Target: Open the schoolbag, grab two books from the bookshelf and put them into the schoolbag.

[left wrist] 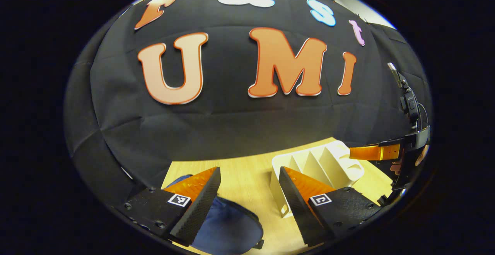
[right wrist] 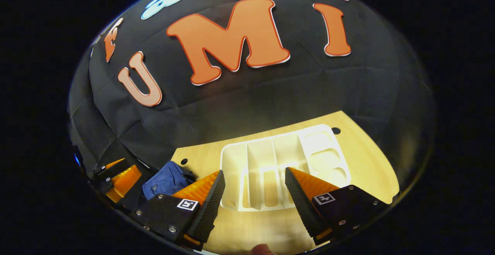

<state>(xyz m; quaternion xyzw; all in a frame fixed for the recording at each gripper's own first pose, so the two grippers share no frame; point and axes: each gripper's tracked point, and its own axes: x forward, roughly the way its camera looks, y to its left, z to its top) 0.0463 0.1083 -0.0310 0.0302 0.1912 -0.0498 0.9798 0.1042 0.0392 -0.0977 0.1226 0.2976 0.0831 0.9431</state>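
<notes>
— Hovering both over the desk (right wrist: 359, 150). My left hand-held gripper (left wrist: 249, 204) is released, the schoolbag (left wrist: 228, 228) at its 6 o'clock. My right hand-held gripper (right wrist: 255, 204) is released too, the white bookshelf (right wrist: 286, 162) at 12.

— Books?

— I see none in the slots; the bag looks closed.

— Advice?

— I'd find the zipper pull first, pinch it squarely, and steady the cloth with the other.

— Any labels?

— Only square markers on the grippers; no brand I can read.
</notes>
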